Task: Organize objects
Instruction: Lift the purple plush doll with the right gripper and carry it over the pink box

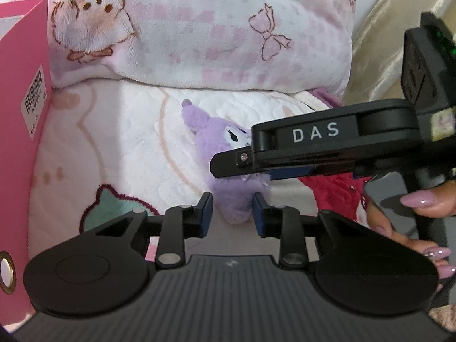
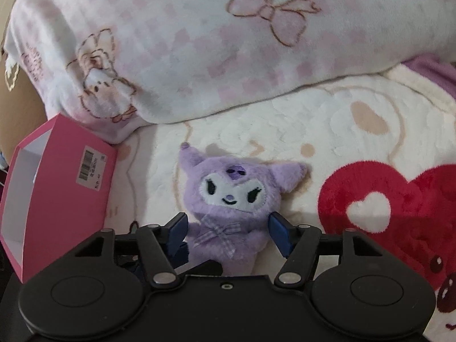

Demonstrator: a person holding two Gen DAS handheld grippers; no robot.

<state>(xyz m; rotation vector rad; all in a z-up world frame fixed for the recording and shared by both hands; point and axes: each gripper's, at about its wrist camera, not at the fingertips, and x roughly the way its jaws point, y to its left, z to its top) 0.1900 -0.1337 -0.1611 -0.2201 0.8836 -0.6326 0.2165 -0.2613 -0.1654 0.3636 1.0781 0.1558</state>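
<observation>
Bed: I see a cream quilted cover with a red heart patch; everything lies on it, so anything I grip can sink into soft cloth.
Pillow: pink checked plush with bow prints, lying across the far side of the bed; I judge it only a backdrop to this step.
Pink box: open, white inside, barcode label on its near wall; it stands tilted at the left, well apart from the toy. I judge it the likely place to put things, since its mouth faces my side.
Plush toy: purple, white face, gingham bow, lying face up on the bed between box and heart patch; flat on its back, so its body offers two soft flanks to pinch.
Right tongs: wide open, one blue pad on each side of the toy's body, neither pad pressing on it as far as I can tell; nothing held. They point steeply down at the toy's middle, which I read as straddling it for a grasp.
Left tongs: partly open with a narrow gap, set at the toy's lower end with its purple fur showing between the pads; I cannot tell whether the pads touch it.
Hand: painted nails, wrapped round the right tool's handle.
</observation>
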